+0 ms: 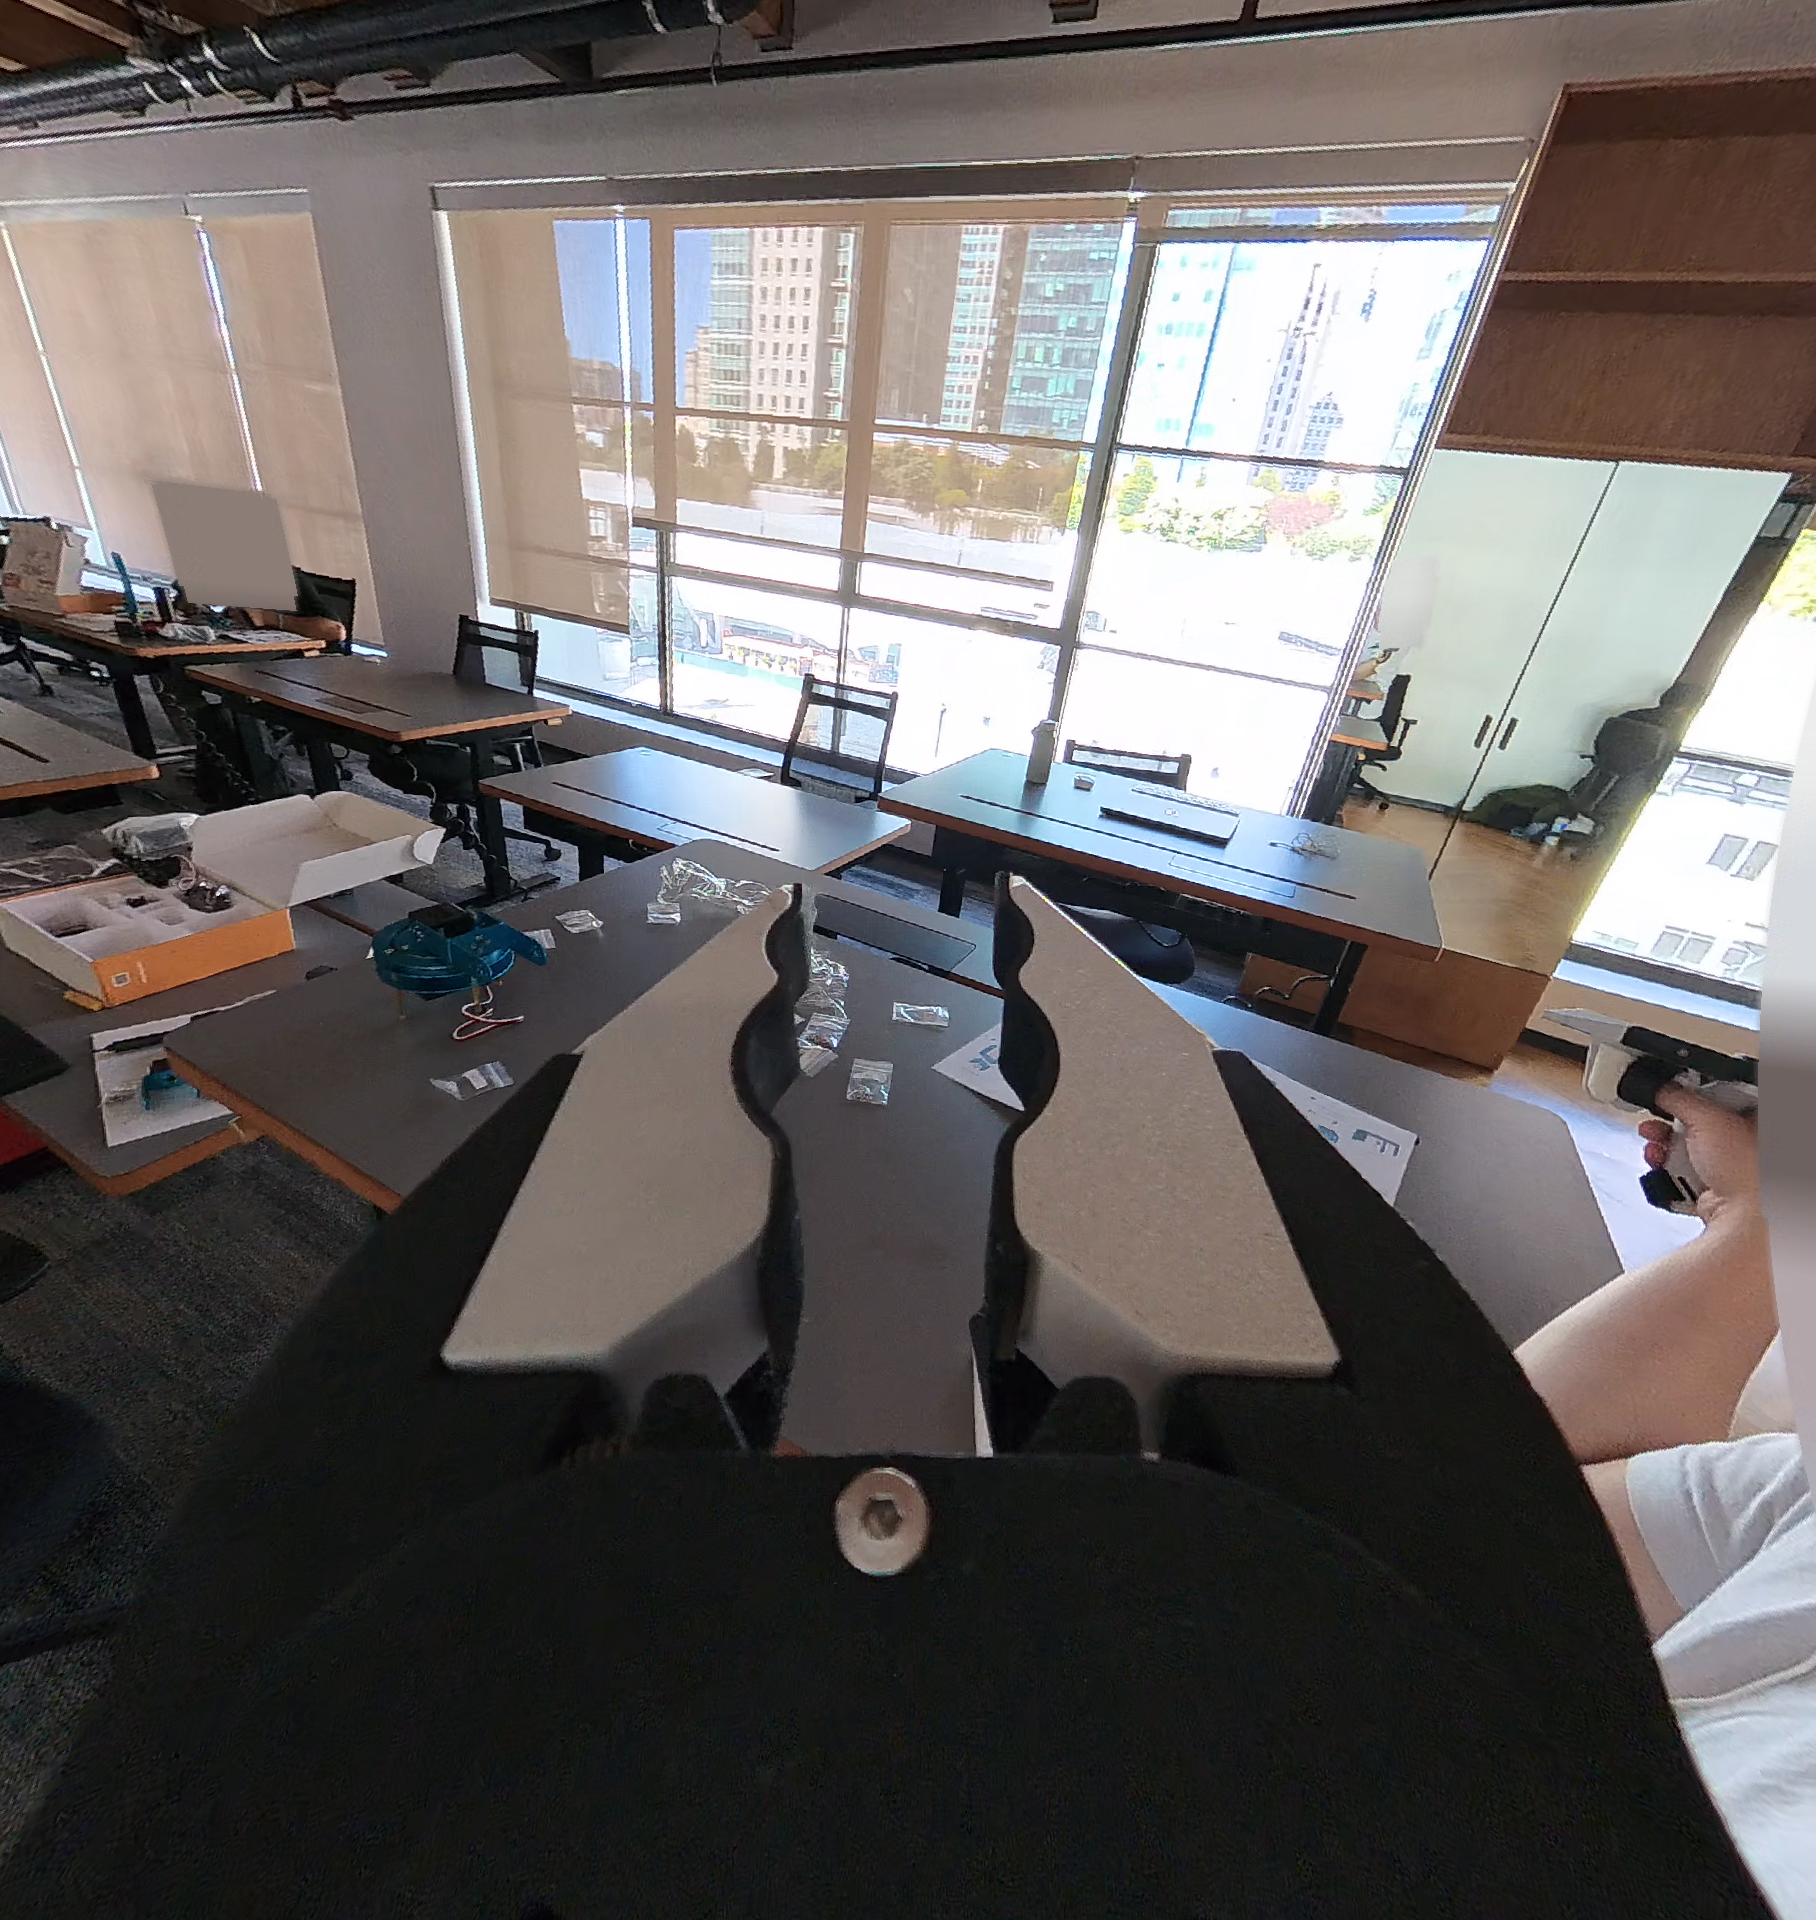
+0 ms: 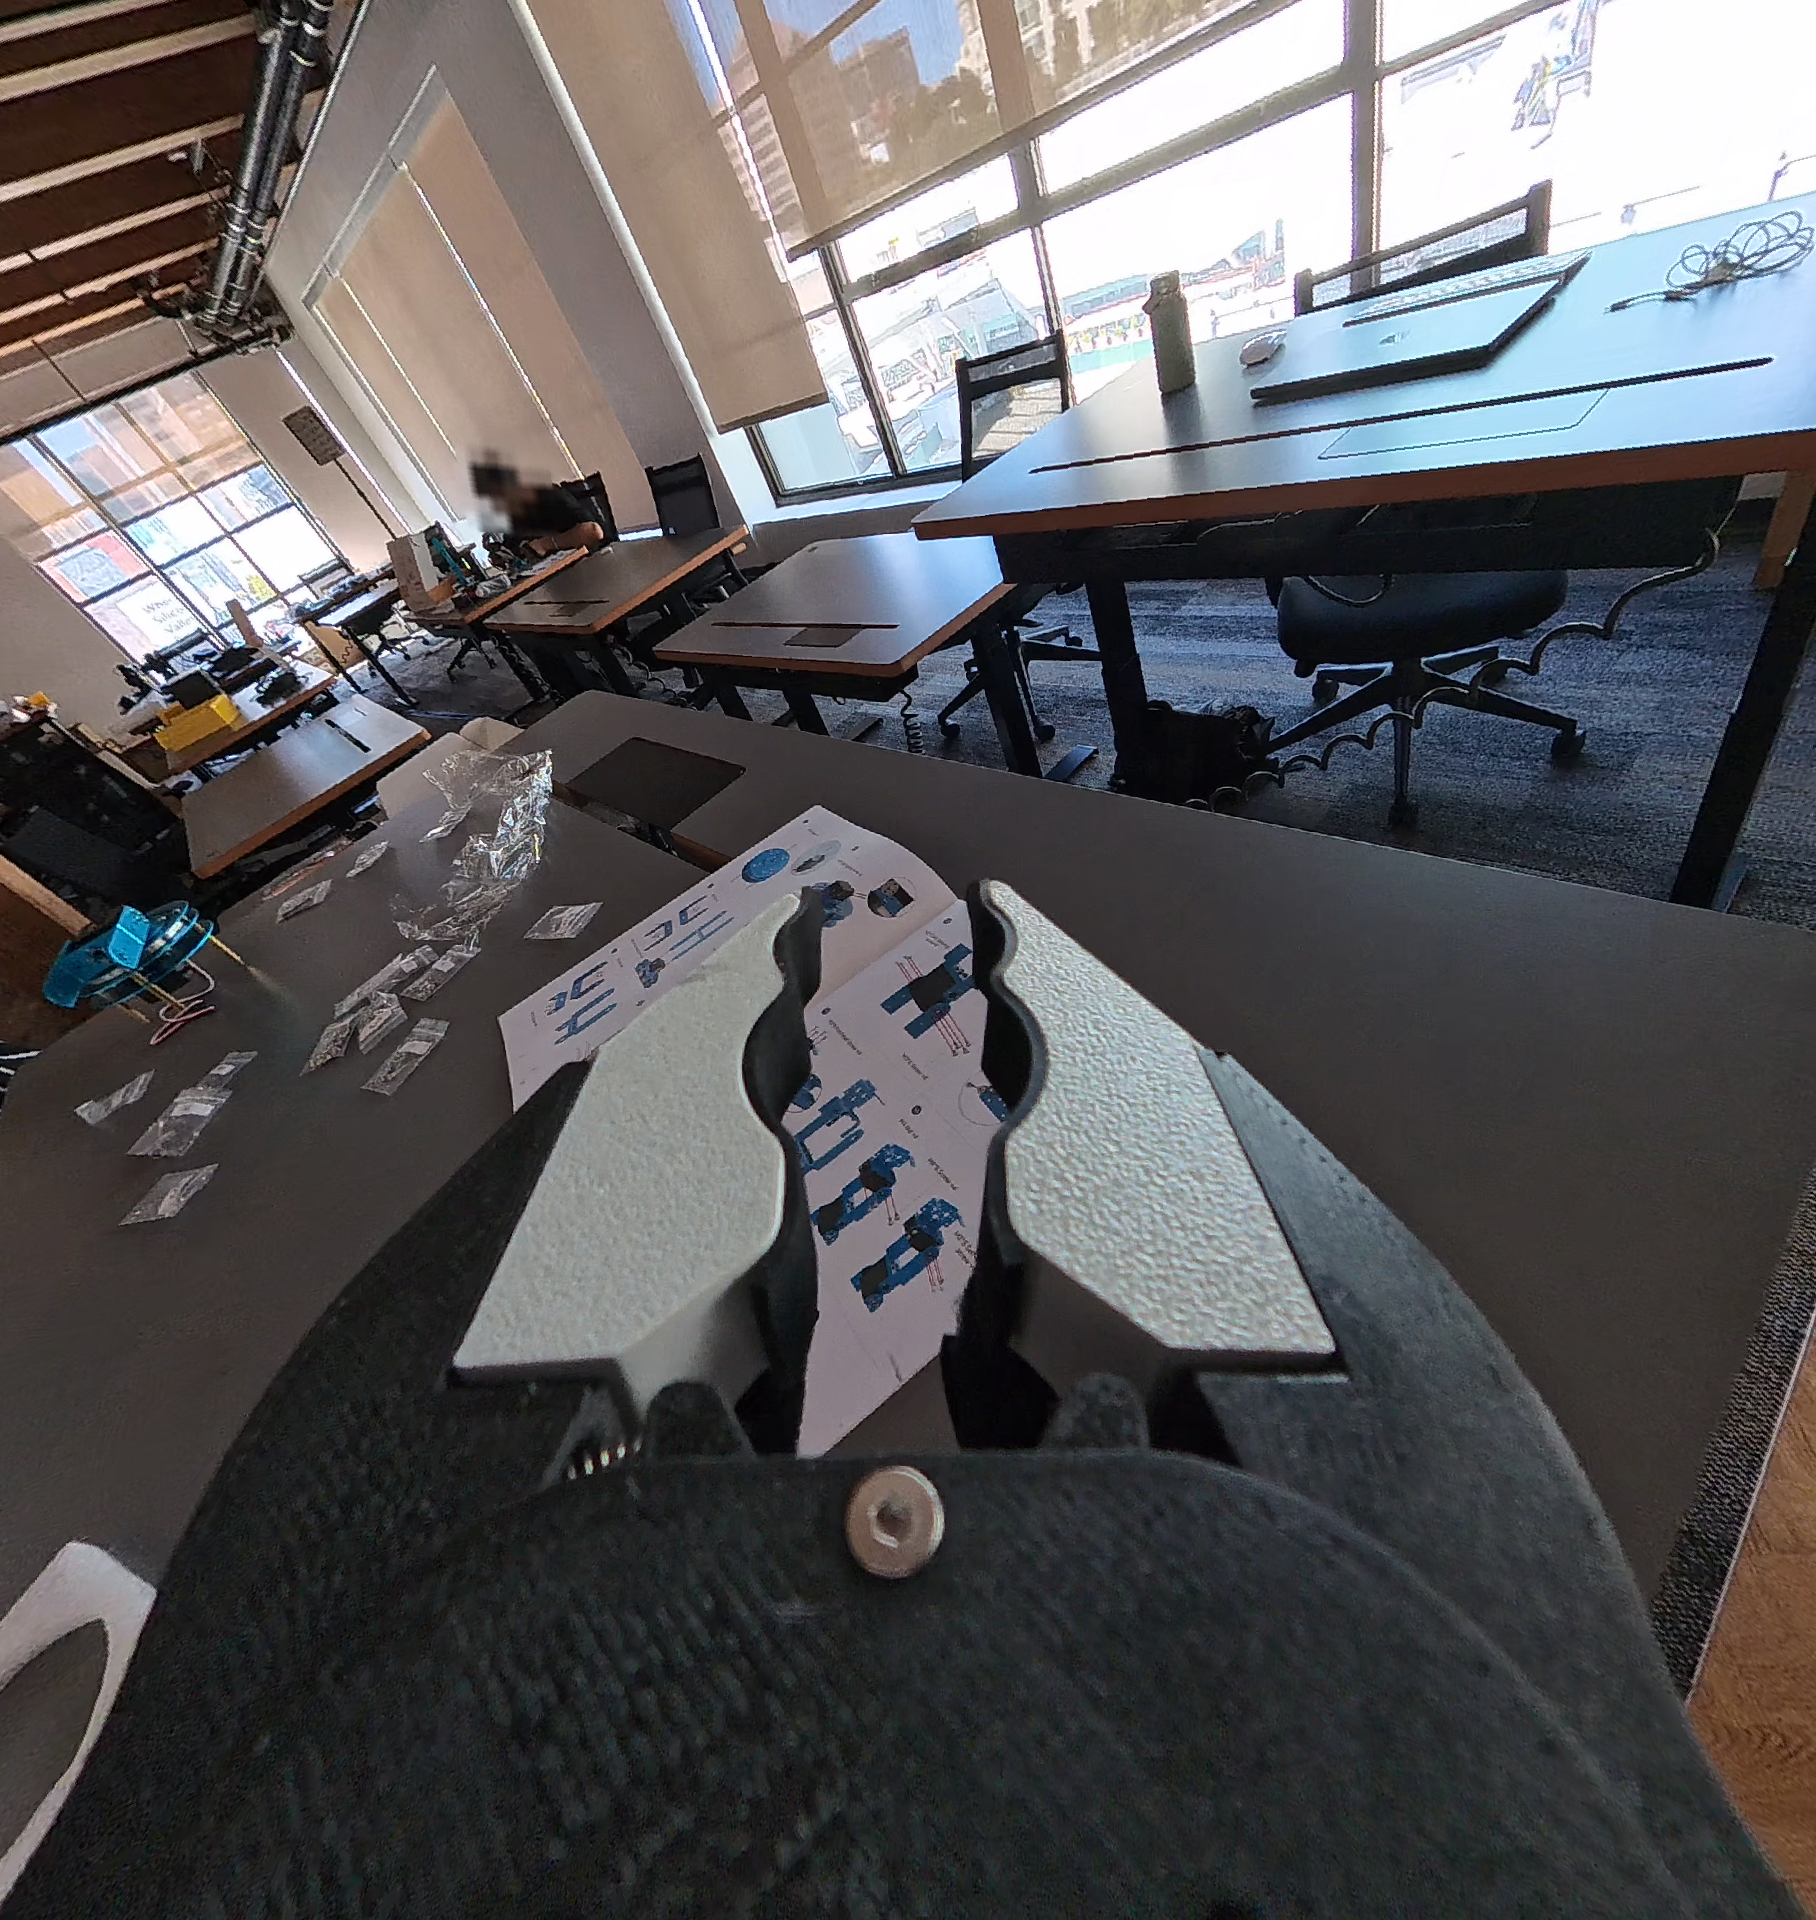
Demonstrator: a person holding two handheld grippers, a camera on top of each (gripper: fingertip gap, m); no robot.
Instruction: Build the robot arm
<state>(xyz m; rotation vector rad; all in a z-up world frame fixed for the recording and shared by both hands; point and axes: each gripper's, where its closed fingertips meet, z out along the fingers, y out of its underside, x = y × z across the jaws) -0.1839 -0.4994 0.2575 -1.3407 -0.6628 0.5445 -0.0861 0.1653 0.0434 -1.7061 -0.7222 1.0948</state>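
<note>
My left gripper [image 1: 902, 914] is open and empty, held above a dark grey desk [image 1: 592, 1039]. Several small clear bags of parts [image 1: 868, 1078] lie on the desk below its tips. A blue round assembly [image 1: 447, 951] with red and white wires stands to the left. My right gripper [image 2: 888, 914] is open and empty, held over a white instruction sheet [image 2: 883, 1164] with blue drawings. The bags [image 2: 390, 1023] and the blue assembly [image 2: 119, 961] lie to its left. The right gripper's handle, in a hand [image 1: 1704, 1153], shows at the right edge of the left wrist view.
An open white and orange box [image 1: 145, 935] with parts sits at the left. Crumpled clear wrap [image 2: 488, 831] lies at the desk's far side. Other desks, office chairs [image 2: 1403, 644] and a laptop [image 2: 1403, 332] stand toward the windows. A person's arm [image 1: 1652, 1361] is at the right.
</note>
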